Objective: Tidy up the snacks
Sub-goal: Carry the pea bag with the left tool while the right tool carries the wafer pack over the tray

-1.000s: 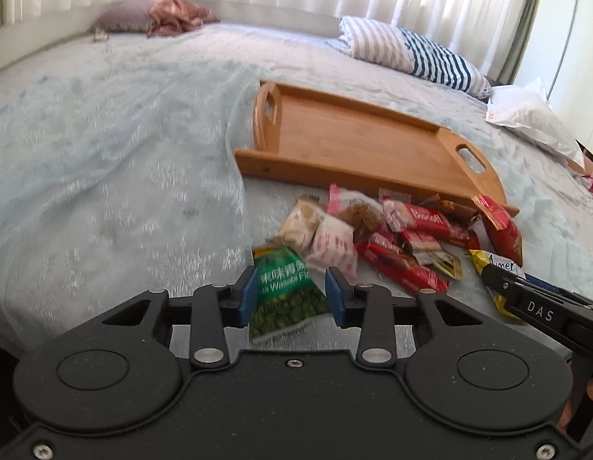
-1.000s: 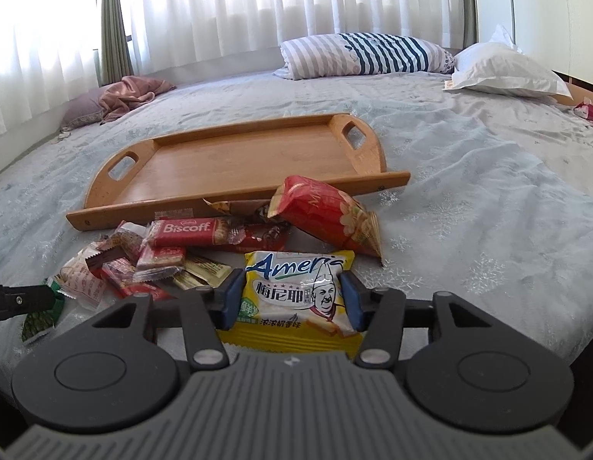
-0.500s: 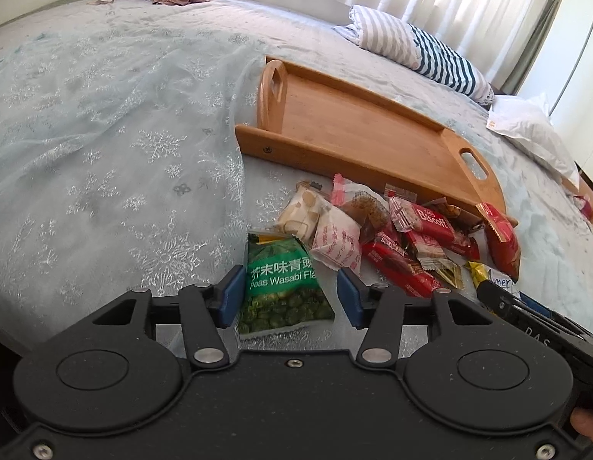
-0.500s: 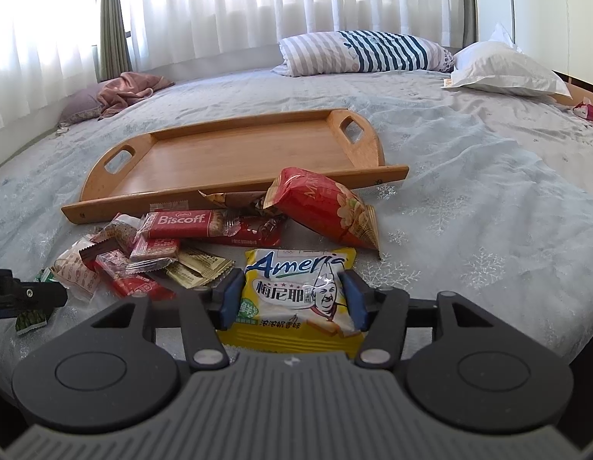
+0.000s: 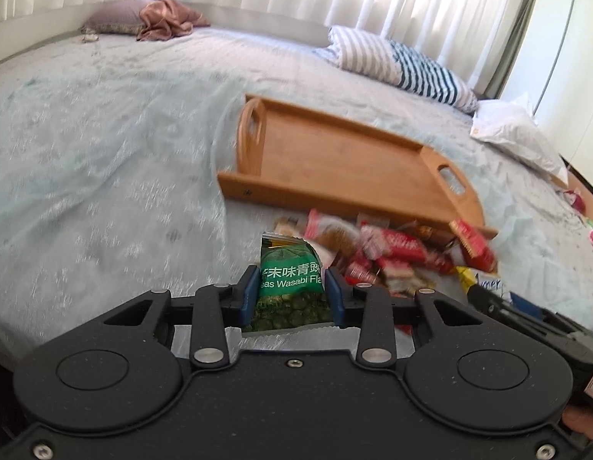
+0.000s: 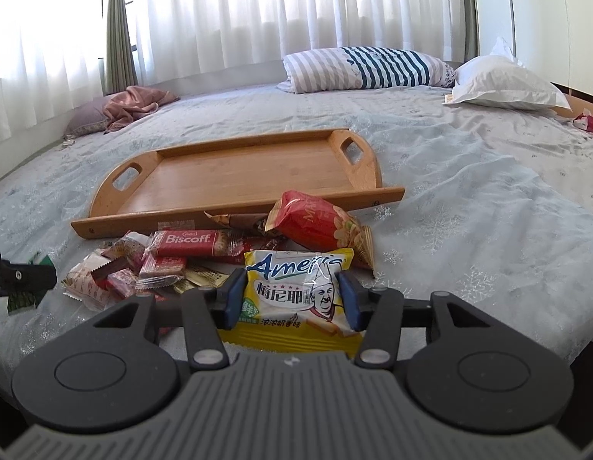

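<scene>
Green wasabi pea packet (image 5: 290, 287) sits pinched between the blue pads of the left hand-held gripper (image 5: 290, 297), its long axis running away towards the wooden tray (image 5: 346, 165), just short of the tray's near rail. The right hand-held gripper (image 6: 292, 299) is spread around the yellow wafer packet (image 6: 296, 291), pads at its edges; a firm grip cannot be told. The snack pile (image 6: 173, 260) beside the tray is blurred in the left view

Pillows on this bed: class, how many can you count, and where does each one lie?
3. A striped pillow lies at the far side by the curtains, a white pillow lies to its right, and a mauve pillow lies far left under a pink cloth. Others may lie outside the views.
</scene>
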The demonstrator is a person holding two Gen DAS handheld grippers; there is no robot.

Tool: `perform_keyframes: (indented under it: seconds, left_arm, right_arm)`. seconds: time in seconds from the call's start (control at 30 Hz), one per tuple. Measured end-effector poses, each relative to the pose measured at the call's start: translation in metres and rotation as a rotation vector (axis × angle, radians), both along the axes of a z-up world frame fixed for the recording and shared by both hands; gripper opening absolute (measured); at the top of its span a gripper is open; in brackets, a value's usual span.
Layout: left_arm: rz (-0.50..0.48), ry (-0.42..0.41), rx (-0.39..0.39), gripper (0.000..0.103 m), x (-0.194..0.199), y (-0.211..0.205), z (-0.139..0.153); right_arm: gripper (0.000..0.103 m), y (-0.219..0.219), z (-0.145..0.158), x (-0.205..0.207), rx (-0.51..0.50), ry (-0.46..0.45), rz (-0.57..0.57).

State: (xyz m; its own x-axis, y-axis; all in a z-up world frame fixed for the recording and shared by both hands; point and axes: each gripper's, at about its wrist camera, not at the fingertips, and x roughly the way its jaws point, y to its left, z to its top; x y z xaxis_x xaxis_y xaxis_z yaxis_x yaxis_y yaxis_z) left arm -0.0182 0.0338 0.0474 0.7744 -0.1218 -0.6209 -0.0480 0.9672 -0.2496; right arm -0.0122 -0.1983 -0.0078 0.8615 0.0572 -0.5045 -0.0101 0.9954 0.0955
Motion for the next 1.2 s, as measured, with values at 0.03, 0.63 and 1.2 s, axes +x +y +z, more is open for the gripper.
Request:
perform_keyframes:
  seconds: [0.03,0.63,1.2]
  left_arm:
    - [-0.005,-0.007,0.001,0.035,0.002,-0.001,0.003]
    - [-0.159,-0.120,0.020,0.035,0.089,-0.052,0.046]
    - [-0.187,0.052,0.072,0.035,0.209,-0.099,0.008]
  right_arm:
    - [0.054,-0.001,0.002,0.000,0.001,-0.005,-0.001]
    - [0.055,-0.037,0.044,0.037,0.052,-0.099,0.009]
    - [0.055,-0.060,0.032,0.154,0.102,-0.011,0.148]
